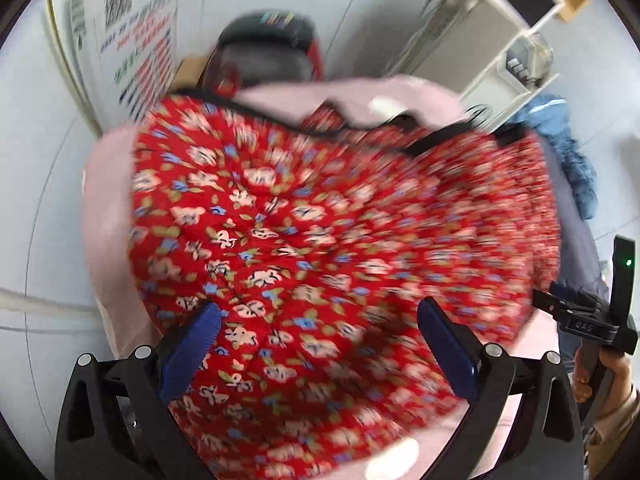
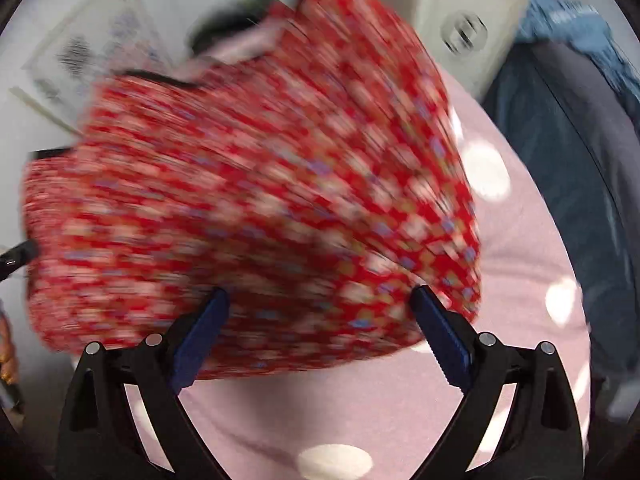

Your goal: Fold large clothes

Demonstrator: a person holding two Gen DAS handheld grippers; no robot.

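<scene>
A red floral garment (image 1: 320,232) with black trim lies spread on a pink polka-dot sheet (image 1: 108,208). My left gripper (image 1: 318,316) is open, its blue pads wide apart just above the cloth, holding nothing. In the right wrist view the same garment (image 2: 256,208) is motion-blurred on the pink sheet (image 2: 520,260). My right gripper (image 2: 320,300) is open over the garment's near edge and holds nothing. The right gripper's body (image 1: 600,320) shows at the left view's right edge.
A poster with a QR code (image 1: 132,32) leans at the back left. A black and red bag (image 1: 268,52) sits behind the sheet. White shelving (image 1: 512,52) and a blue fuzzy garment (image 1: 568,152) are at the right. A dark cloth (image 2: 572,184) lies right of the sheet.
</scene>
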